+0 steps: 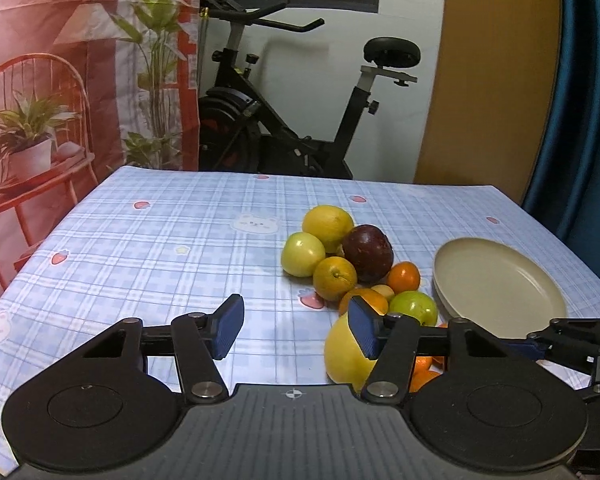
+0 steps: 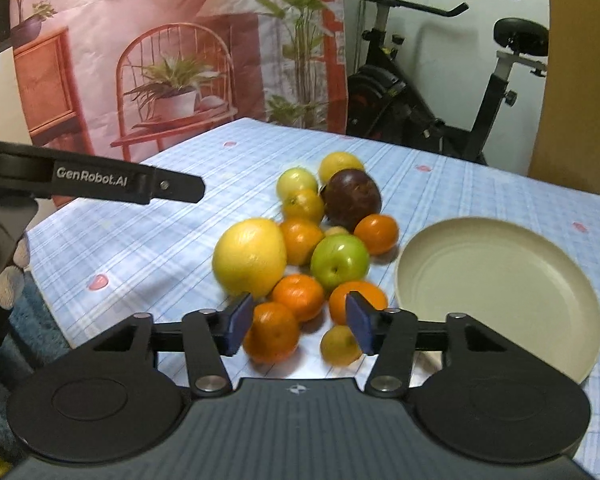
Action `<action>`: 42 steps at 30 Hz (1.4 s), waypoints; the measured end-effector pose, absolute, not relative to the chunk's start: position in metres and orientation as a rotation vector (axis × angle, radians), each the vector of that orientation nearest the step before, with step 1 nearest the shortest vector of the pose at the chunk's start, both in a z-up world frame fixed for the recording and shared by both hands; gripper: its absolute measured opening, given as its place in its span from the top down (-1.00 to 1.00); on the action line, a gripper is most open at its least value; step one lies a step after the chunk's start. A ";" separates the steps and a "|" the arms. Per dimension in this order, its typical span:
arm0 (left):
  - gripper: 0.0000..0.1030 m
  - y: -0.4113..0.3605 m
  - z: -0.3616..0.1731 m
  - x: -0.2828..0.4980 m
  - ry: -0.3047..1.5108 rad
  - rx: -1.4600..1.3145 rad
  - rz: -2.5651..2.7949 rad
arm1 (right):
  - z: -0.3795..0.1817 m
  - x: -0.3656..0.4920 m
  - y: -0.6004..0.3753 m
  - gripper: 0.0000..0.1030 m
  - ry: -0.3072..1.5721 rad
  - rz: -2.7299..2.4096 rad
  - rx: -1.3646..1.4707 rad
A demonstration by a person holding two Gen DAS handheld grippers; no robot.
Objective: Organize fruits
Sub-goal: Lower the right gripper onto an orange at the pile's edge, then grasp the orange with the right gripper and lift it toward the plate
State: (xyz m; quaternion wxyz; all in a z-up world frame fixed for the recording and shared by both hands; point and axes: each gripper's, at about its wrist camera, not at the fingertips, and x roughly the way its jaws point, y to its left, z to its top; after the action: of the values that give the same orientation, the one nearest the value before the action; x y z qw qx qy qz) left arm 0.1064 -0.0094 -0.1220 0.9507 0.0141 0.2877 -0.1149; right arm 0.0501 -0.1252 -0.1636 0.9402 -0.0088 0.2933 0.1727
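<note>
Blue-and-white checked cloth (image 1: 148, 240) covers the table, with a printed curtain and an exercise bike (image 1: 300, 112) behind it. Toward the middle of the cloth lies a heap of fruit, and a beige plate (image 2: 500, 292) sits bare just at the heap's 3 o'clock side.

From the right wrist view, the right gripper (image 2: 298, 324) hangs low over the near edge of the heap with its blue pads parted. An orange mandarin (image 2: 272, 334) lies between them, close against the left pad (image 2: 238, 322); whether that pad touches it cannot be told, and the right pad stands clear of it. A small yellow-green fruit (image 2: 338, 346) sits just in front of the right pad, at 4 o'clock from the mandarin. Farther on are two more mandarins, a green apple (image 2: 339, 262) at the gripper's 12 o'clock, a large yellow grapefruit (image 2: 250, 256) at 11 o'clock, and a dark purple fruit (image 2: 354, 198) beyond.

From the left wrist view, the left gripper (image 1: 296, 326) has its jaws open over bare cloth with nothing between them. The grapefruit (image 1: 346, 354) lies outside the jaws, behind its right finger at 3 o'clock; the rest of the heap spreads toward 1 o'clock.
</note>
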 end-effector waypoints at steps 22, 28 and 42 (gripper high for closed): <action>-0.03 -0.014 -0.128 0.106 0.613 0.033 -0.281 | -0.176 0.055 -0.114 0.26 0.633 0.432 -0.031; -0.02 -0.017 -0.131 0.106 0.621 0.038 -0.303 | -0.177 0.057 -0.115 0.24 0.638 0.436 -0.016; 0.16 -0.016 -0.132 0.105 0.629 0.032 -0.321 | -0.177 0.056 -0.117 0.22 0.639 0.450 0.009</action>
State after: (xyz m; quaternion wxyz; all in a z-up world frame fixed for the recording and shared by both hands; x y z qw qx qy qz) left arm 0.1046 -0.0162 -0.1317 0.9381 0.0157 0.3082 -0.1570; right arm 0.0564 -0.1166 -0.1771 0.9246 0.0045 0.3114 0.2194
